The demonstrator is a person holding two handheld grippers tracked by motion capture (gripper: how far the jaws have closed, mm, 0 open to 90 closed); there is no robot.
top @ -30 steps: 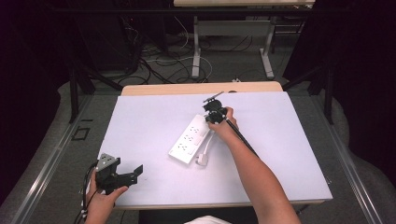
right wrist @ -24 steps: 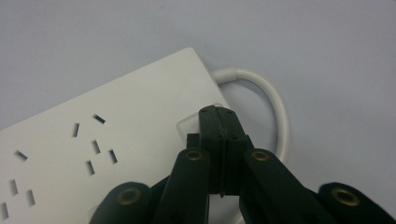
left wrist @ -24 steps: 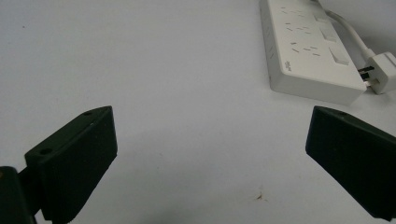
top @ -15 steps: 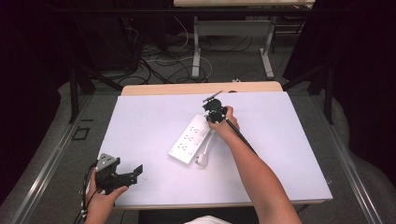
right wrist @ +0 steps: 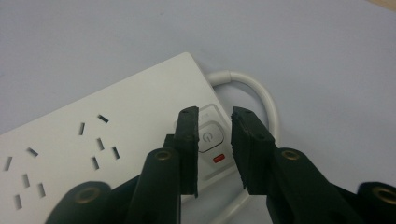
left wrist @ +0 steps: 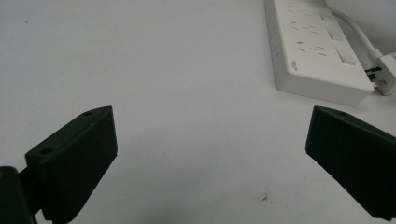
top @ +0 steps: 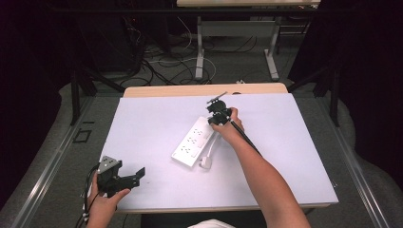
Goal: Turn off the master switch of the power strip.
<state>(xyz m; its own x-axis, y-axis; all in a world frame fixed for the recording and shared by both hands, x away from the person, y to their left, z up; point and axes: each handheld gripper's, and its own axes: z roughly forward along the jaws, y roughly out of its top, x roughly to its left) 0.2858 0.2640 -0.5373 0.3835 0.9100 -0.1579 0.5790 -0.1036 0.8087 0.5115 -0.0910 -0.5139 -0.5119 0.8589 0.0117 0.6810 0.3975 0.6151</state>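
Power strip (left wrist: 314, 51) far end beyond the frame's top edge; its cord (right wrist: 261, 100) partly behind the jaws.

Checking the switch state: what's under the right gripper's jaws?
The power strip's power button, framed between the nearly closed jaws of the right gripper, red indicator below. Contact isn't discernible.

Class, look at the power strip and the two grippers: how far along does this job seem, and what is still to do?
Done: the right gripper is over the power strip's cabled end. In hand: its jaws, a narrow gap apart, frame the power button, beside a small red mark; contact cannot be judged. Left: probably the press itself. The left gripper is open near the table's front edge, and the plug lies loose.
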